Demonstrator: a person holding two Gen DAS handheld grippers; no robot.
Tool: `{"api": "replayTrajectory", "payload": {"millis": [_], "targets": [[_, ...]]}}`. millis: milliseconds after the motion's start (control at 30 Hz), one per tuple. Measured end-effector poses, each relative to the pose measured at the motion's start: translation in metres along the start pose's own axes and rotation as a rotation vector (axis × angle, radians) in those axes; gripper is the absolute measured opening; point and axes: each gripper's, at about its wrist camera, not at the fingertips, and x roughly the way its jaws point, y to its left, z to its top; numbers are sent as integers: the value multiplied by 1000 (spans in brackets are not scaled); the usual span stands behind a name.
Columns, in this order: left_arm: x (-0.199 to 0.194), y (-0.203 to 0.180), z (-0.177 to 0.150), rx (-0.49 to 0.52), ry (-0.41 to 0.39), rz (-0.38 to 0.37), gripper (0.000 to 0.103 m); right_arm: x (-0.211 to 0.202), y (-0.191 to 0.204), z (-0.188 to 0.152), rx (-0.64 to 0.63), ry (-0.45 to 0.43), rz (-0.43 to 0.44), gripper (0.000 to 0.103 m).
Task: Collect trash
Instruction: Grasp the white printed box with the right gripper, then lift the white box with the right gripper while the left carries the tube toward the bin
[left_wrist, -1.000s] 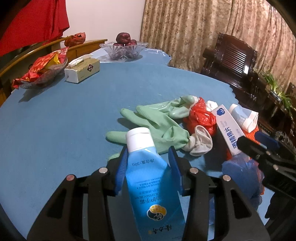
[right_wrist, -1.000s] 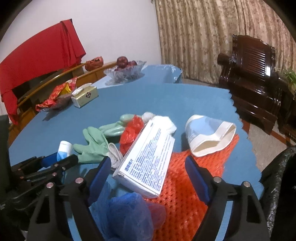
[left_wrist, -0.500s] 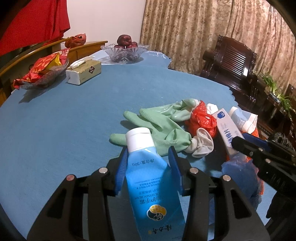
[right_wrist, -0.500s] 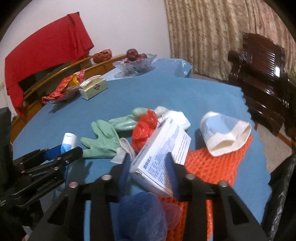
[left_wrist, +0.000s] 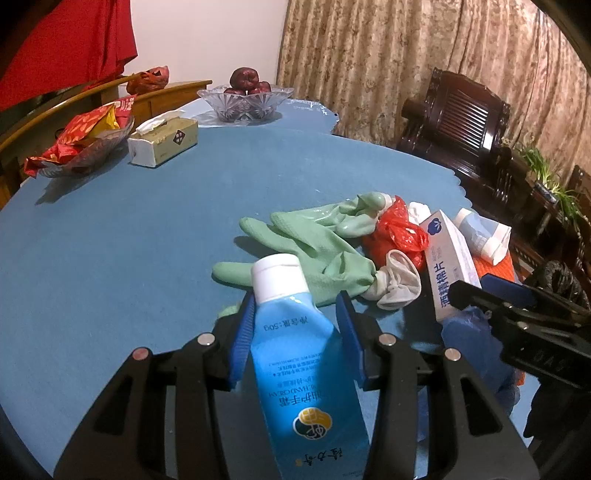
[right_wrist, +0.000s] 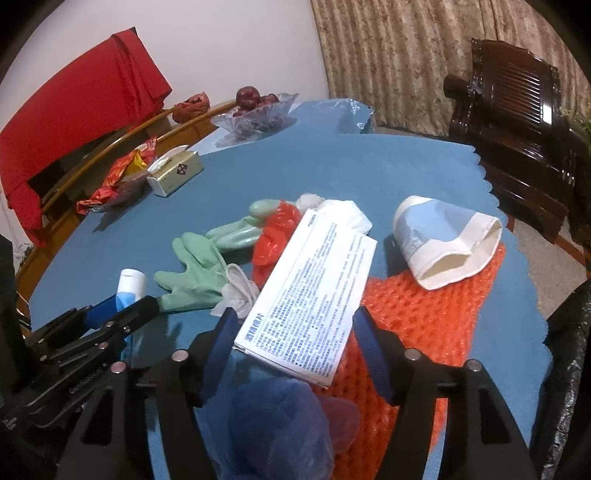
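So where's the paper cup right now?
In the right wrist view the paper cup lies tipped over on the orange net, near the table's right edge, right of the white box.

Setting: home living or dining room. Round blue-clothed desk (left_wrist: 110, 240); cut-glass fruit bowl of dark red apples (left_wrist: 245, 104) at far edge; patterned beige curtains (left_wrist: 406, 55); carved dark wooden armchair (left_wrist: 461, 122).

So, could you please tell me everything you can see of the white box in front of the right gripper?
The white box is a flat, long carton, seemingly cardboard, its broad face covered in small blue print, with larger characters on a side. It lies tilted, resting on the orange mesh and the red plastic bag. Its near end sits between the fingers of the right gripper, which are opening and not pressing on it.
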Motion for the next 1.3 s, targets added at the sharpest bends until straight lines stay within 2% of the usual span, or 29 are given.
{"api": "replayTrajectory", "payload": {"millis": [200,367,667,800,1033,1300], "targets": [[4,3,2,-3,8,-1,43,13,-4,8,31,32,-16,69],[5,2,4,-1,10,-4,42,13,-6,11,28,47,-3,66],[-5,-8,14,9,-16,-27,43,-17,0,16,-55,-24,24,60],[-9,-14,16,10,-22,-45,42,-24,-2,15,-75,-27,12,59],[-2,-22,8,21,4,-53,43,-21,-18,5,-90,27,-13,59],[1,-22,7,23,9,-44,42,-6,-27,7,0,73,17,64]]}}
